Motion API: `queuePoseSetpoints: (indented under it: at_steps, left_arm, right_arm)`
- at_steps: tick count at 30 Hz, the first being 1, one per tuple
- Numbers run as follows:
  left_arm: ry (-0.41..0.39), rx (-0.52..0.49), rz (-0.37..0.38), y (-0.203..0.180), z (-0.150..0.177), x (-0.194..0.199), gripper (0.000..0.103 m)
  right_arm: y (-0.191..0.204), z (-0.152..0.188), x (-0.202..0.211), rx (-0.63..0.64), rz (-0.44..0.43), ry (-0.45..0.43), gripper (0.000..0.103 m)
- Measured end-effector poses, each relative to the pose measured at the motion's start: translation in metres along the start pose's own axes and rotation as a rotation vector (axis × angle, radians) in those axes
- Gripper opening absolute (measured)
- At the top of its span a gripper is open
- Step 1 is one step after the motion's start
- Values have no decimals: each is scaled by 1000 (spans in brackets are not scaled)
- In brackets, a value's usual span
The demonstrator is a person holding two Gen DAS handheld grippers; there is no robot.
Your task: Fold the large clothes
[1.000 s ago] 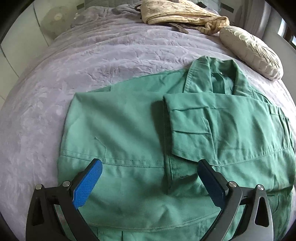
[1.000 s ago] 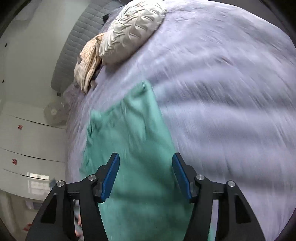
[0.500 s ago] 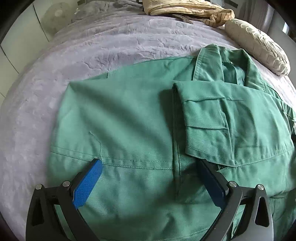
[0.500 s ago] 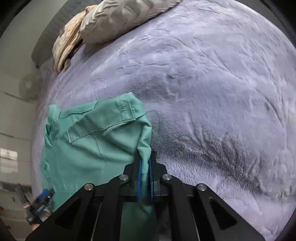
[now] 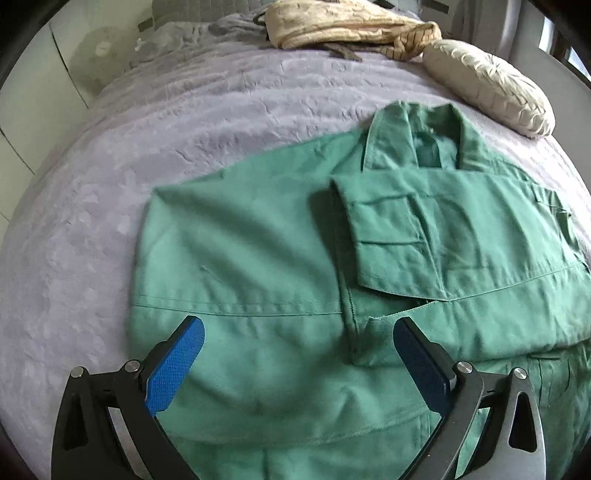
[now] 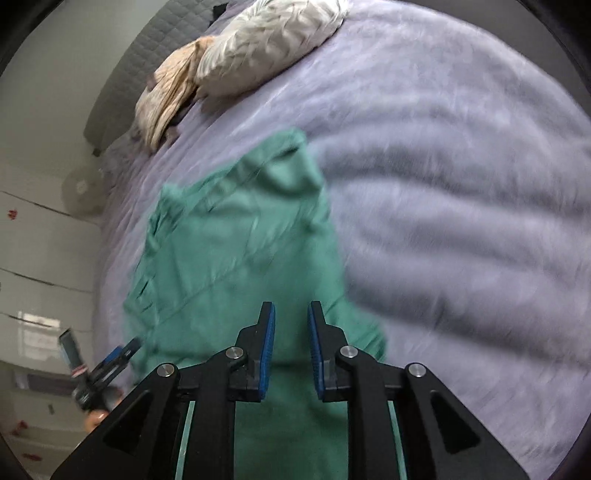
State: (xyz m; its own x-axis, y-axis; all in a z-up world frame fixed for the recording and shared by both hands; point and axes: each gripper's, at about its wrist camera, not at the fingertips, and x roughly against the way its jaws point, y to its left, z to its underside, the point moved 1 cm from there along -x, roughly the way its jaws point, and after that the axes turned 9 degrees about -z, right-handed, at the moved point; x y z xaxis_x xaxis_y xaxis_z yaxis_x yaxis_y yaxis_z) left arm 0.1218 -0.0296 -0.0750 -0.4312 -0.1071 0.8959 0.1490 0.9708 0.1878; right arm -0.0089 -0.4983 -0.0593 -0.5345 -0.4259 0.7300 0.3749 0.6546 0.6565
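Note:
A large green work garment lies spread on the purple bedspread, collar toward the far side, with one sleeve folded across its chest. My left gripper is open wide, hovering over the garment's lower half, holding nothing. In the right wrist view the garment is blurred by motion. My right gripper hangs above its right edge with the pads a small gap apart and nothing between them. The left gripper shows at the far left of that view.
A cream pillow and a beige crumpled cloth lie at the head of the bed. White cupboards and a fan stand beyond the bed's left side. Bare bedspread stretches right of the garment.
My right gripper was shut on the garment's sleeve edge half a second ago; it has let go, opened a little and pulled back. My left gripper has backed off slightly, staying open.

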Motion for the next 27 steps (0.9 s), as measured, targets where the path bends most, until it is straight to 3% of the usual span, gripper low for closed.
queuePoseSetpoints:
  at_steps: [2,4,5,7,10,18,27]
  left_arm:
    - [28,11,-8,-2,1,-15,103]
    - [53,48,22,1,2,-21,103]
    - [63,62,32,4,2,-20,103]
    - [65,55,7,11,3,-13,103]
    - [65,19,-21,20,10,-2,103]
    - [131,33,-28,48,41,20,103]
    - [193,-31,-34,43,85,55,103]
  right_arm:
    - [-8,6,-13,-2,83,23,17]
    - [-24,7,-26,-28,136,45,1]
    - [-36,7,-29,-67,118,46,0]
    - [-47,9,-24,-134,61,24,0]
    - [-43,12,-13,-144,68,5,0]
    - [-16,32,2,-96,104,72,4]
    - [17,75,0,-78,95,158,4]
